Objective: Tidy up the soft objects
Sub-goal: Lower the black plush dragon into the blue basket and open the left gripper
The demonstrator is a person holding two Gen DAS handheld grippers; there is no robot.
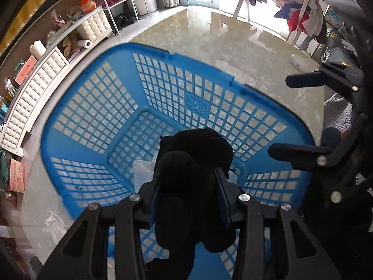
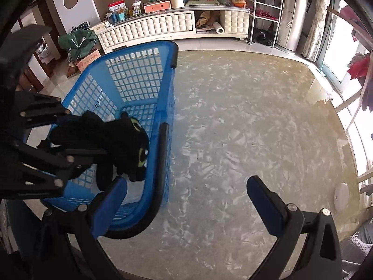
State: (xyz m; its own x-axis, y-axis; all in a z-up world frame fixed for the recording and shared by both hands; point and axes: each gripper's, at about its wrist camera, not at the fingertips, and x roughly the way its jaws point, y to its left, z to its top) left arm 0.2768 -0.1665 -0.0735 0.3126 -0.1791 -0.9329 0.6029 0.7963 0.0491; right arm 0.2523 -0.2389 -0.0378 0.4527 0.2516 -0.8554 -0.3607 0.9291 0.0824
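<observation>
A black plush toy [image 1: 193, 177] with green-rimmed eyes [image 2: 121, 140] hangs over the inside of a blue lattice laundry basket [image 1: 98, 107], pinched between the pads of my left gripper [image 1: 188, 191], which is shut on it. In the right wrist view the same basket [image 2: 130, 79] stands at the left on the floor, with the left gripper [image 2: 77, 140] above it. My right gripper [image 2: 186, 193] stands open beside the basket's near corner, nothing between its fingers; it also shows at the right edge [image 1: 282, 116] of the left wrist view. A white piece [image 1: 143, 170] lies on the basket's bottom.
A glossy marble floor [image 2: 244, 116] spreads to the right. A white tufted cabinet [image 2: 163, 25] and metal shelf rack [image 2: 265, 7] line the far wall. Clothes hang on a drying rack [image 1: 300, 11] by the window. A grey fabric edge [image 2: 356, 249] shows at lower right.
</observation>
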